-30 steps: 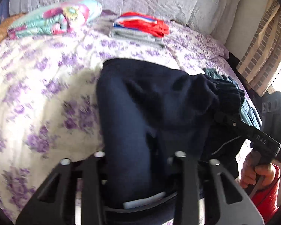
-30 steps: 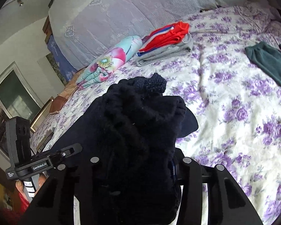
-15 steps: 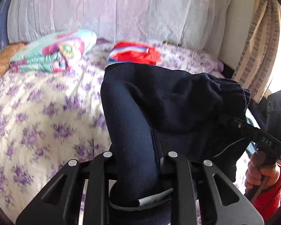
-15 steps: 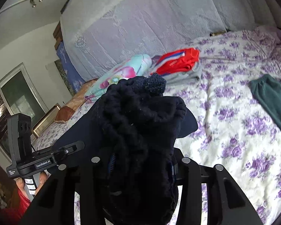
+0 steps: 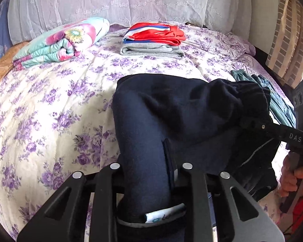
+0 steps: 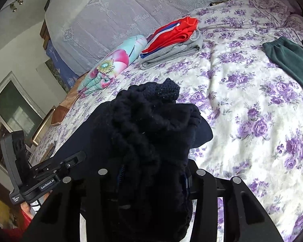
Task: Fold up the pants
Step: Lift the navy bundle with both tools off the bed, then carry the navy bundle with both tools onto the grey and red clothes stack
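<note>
Dark navy pants (image 5: 171, 117) hang between my two grippers above the flowered bedspread (image 5: 50, 111). My left gripper (image 5: 149, 167) is shut on a smooth leg part with a white label at its hem. The right gripper (image 6: 151, 173) is shut on the bunched, ribbed waistband of the pants (image 6: 149, 131). In the left wrist view the right gripper (image 5: 258, 126) comes in from the right, held by a person's hand (image 5: 295, 175). The other gripper (image 6: 70, 161) shows at the lower left of the right wrist view.
A folded stack with red shorts on grey cloth (image 5: 153, 40) lies at the back of the bed, beside a rolled floral blanket (image 5: 60, 42). Dark green pants (image 6: 288, 60) lie at the right side. White lace pillows (image 5: 121, 0) line the headboard.
Both grippers swung up and then back down with the pants; the views first tilted toward the headboard, then returned to the bed. The grips are unchanged.
</note>
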The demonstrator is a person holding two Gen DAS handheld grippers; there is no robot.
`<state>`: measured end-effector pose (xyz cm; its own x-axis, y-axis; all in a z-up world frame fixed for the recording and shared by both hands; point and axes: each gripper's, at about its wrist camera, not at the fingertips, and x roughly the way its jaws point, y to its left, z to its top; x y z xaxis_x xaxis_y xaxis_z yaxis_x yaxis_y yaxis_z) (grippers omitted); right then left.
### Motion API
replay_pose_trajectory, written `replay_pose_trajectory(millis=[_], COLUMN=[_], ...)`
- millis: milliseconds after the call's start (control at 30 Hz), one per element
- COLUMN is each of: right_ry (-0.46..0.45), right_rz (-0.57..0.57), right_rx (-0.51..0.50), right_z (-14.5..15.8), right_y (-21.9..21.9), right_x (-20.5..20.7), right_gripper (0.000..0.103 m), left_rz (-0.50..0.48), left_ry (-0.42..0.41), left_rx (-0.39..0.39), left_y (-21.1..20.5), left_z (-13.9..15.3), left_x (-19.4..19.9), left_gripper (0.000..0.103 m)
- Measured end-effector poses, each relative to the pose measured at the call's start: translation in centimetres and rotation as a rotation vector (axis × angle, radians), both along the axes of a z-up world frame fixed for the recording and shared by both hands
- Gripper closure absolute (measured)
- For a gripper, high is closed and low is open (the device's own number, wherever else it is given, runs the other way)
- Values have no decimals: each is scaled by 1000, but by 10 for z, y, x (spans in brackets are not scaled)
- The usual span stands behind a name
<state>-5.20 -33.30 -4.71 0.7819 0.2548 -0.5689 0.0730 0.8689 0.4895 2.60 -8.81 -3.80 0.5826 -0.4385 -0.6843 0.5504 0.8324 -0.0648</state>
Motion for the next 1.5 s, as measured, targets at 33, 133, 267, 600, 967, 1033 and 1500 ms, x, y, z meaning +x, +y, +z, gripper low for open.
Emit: replay_pose_trajectory(millis=[33, 133, 267, 600, 967, 1033, 1500], right_ry=[-8, -45, -124, -319, -390, -398, -302], right_rz=[2, 5, 2, -42, -115, -132, -200], right_rx=[-4, -16, -65, -186, -248, -264, -317], right_z=[4, 20, 59, 161, 191, 194, 150], right_y=[1, 1, -3, -31, -76, -81, -123], right_x=[-1, -1, 10, 85, 220, 246, 380], right_gripper=[59, 59, 59, 59, 60, 60, 60], left_rz=[-3, 1, 0, 26, 60, 76, 162], left_ry=[-17, -55, -155, -413, -452, -448, -224], left_rx=[7, 6, 11, 13, 37, 38, -59], left_y=[-2, -4, -12, -53, -115, -129, -176], left_z=[3, 17, 52, 146, 178, 185, 158], left_x=[-1, -3, 4, 64, 203, 234, 390], left_gripper=[82, 83, 83, 83, 83, 83, 84])
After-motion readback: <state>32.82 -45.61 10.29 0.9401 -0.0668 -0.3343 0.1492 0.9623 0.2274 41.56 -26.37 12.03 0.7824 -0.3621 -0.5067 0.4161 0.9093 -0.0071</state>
